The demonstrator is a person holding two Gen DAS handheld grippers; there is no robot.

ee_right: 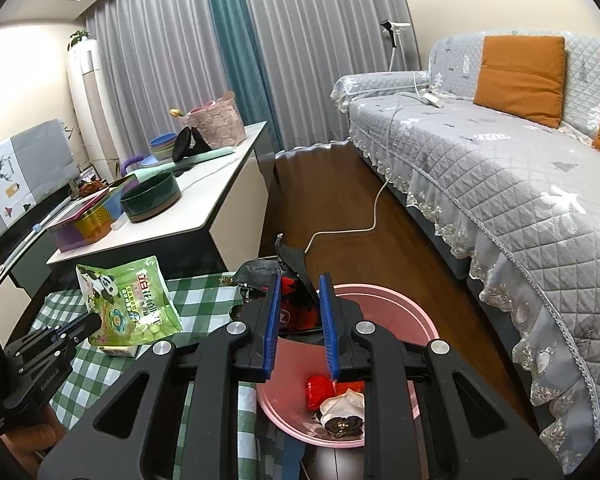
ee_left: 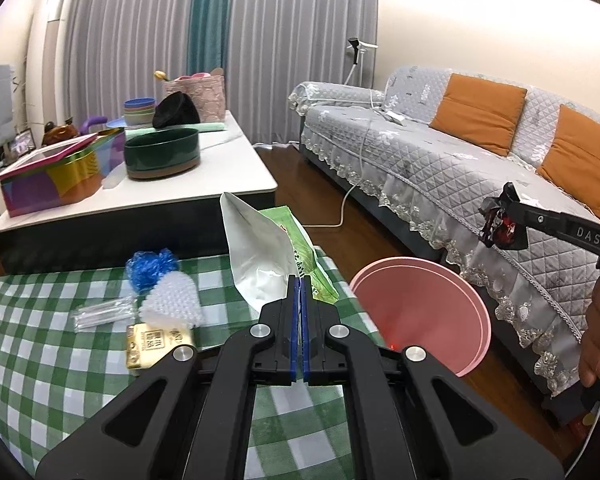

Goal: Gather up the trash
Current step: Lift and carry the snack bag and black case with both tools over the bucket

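Hovering over the round pink plastic bin (ee_right: 384, 300), right gripper (ee_right: 300, 312) clamps a crumpled black-and-red wrapper (ee_right: 296, 304); left gripper (ee_left: 300, 300), nipping a green-and-white pouch (ee_left: 260, 256), sits beside it

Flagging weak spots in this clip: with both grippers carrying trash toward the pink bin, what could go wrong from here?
1. The left gripper pinches only the bottom edge of the green pouch; the tall pouch could swing or slip out before it is over the pink bin.
2. The right gripper holds the crumpled black-and-red wrapper near the bin's rim; released there, it may land on the checked cloth.
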